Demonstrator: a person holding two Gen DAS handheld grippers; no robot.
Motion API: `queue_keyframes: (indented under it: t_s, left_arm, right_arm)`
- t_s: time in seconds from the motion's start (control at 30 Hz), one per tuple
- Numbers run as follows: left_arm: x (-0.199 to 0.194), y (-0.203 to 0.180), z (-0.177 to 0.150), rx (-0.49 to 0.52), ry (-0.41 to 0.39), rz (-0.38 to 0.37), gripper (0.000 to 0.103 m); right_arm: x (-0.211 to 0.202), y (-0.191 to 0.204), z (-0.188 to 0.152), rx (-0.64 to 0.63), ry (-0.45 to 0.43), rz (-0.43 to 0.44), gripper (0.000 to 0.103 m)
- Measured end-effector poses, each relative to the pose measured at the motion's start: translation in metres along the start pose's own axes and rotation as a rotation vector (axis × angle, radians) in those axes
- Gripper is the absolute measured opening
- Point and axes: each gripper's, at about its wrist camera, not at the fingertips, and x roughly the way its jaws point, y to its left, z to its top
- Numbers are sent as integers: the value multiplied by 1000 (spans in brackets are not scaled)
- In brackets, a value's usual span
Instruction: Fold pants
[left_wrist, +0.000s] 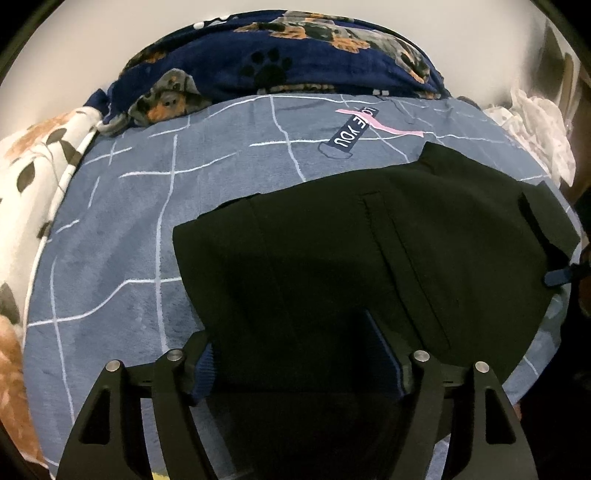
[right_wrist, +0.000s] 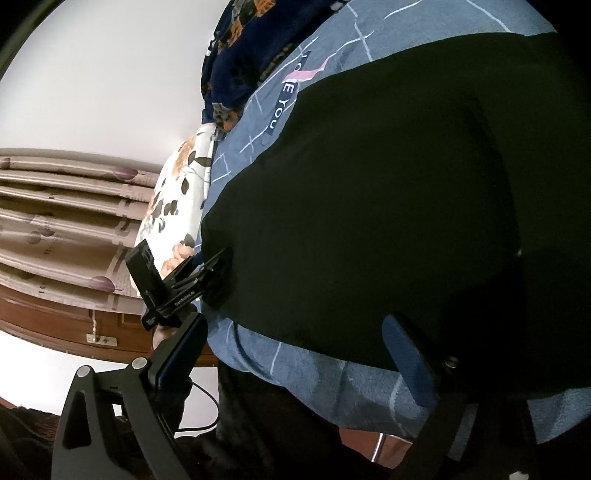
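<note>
The black pants (left_wrist: 369, 251) lie folded into a compact block on the blue checked bedsheet (left_wrist: 122, 258). My left gripper (left_wrist: 295, 369) is open, its blue-padded fingers (left_wrist: 203, 369) spread wide over the near edge of the pants. In the right wrist view the pants (right_wrist: 388, 203) fill the middle. My right gripper (right_wrist: 295, 369) is open, one finger (right_wrist: 406, 354) resting on the pants' edge, the other off the bed. The left gripper (right_wrist: 207, 280) shows there at the pants' far end. The right gripper's tip (left_wrist: 561, 277) shows at the pants' right edge.
A navy dog-print blanket (left_wrist: 295, 55) is heaped at the bed's far end. A white floral quilt (left_wrist: 33, 184) lies at the left, white cloth (left_wrist: 535, 122) at the right. Curtains (right_wrist: 55, 221) and a wooden board (right_wrist: 74, 325) stand beyond the bed.
</note>
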Motion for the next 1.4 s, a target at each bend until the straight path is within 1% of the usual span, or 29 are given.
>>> queue_keyframes:
  t_s: [0.07, 0.13, 0.27, 0.33, 0.37, 0.4, 0.43, 0.47, 0.5, 0.53, 0.6, 0.67, 0.7, 0.73, 0.8, 0.83, 0.87, 0.93, 1.0, 1.03, 1.1, 1.13, 1.17, 1.2, 1.23, 1.27, 1.33, 1.4]
  left_arm:
    - [1, 3, 0, -7, 7, -25, 73]
    - [3, 7, 0, -22, 23, -77, 74]
    - [3, 10, -1, 12, 36, -135, 74]
    - [3, 13, -1, 11, 40, -162, 74]
    - [2, 17, 0, -1, 43, -187, 71]
    - [2, 22, 1, -21, 51, -222, 64]
    - [2, 26, 2, -32, 54, -233, 56]
    - [2, 31, 3, -45, 56, -243, 52]
    - [1, 38, 2, -68, 55, -268, 45]
    - [1, 43, 2, -89, 55, -284, 41]
    - [0, 47, 2, -114, 56, -306, 38]
    - [-2, 43, 4, -106, 60, -306, 38]
    - [-4, 42, 5, -107, 62, -328, 38]
    - [-3, 44, 7, -108, 69, -332, 38]
    - [5, 44, 7, -91, 123, -319, 38]
    - [4, 45, 8, -90, 121, -335, 40]
    - [5, 47, 9, -90, 136, -360, 43]
    - [9, 49, 12, -76, 165, -425, 55]
    - [14, 53, 18, -85, 196, -477, 56]
    - [17, 56, 22, -123, 214, -508, 58]
    - [19, 59, 27, -188, 210, -572, 59]
    - [20, 58, 27, -198, 205, -582, 59]
    - [22, 56, 27, -194, 202, -574, 57]
    - [22, 55, 26, -188, 189, -557, 49]
    - [21, 55, 24, -194, 170, -535, 37]
    - [21, 57, 21, -210, 156, -508, 32]
    - [19, 61, 16, -271, 129, -505, 26]
    - [12, 54, 16, -292, 107, -473, 20]
  right_arm:
    - [0, 0, 0, 0, 1, 0, 96]
    - [0, 0, 0, 1, 1, 0, 96]
    - [0, 0, -1, 1, 0, 2, 96]
    - [0, 0, -2, 5, -3, 7, 96]
    - [0, 0, -2, 6, -5, 9, 96]
    - [0, 0, -2, 5, -6, 10, 96]
    - [1, 1, -2, 5, -6, 10, 96]
    - [2, 1, -2, 5, -7, 10, 96]
    - [2, 1, -2, 5, -7, 11, 96]
    - [3, 1, -2, 6, -8, 12, 96]
    - [3, 1, -2, 6, -8, 13, 96]
    - [2, 1, -1, 7, -8, 12, 96]
    - [2, 1, -1, 6, -7, 12, 96]
    - [2, 0, -1, 8, -8, 13, 96]
    - [2, 1, -1, 9, -8, 14, 96]
    - [2, 1, -1, 8, -8, 14, 96]
    - [2, 1, -1, 9, -9, 14, 96]
    - [2, 1, -1, 9, -9, 15, 96]
    - [4, 1, -1, 11, -12, 15, 96]
    - [4, 2, -1, 10, -13, 14, 96]
    - [4, 1, -1, 11, -14, 15, 97]
    - [4, 1, -1, 13, -16, 15, 97]
    - [4, 0, -2, 14, -16, 15, 97]
    - [4, -1, -2, 16, -17, 15, 97]
    - [4, -1, -2, 17, -18, 15, 97]
    - [4, -1, -2, 18, -18, 16, 97]
    - [4, -1, -2, 17, -18, 16, 97]
    - [4, -1, -2, 16, -18, 16, 97]
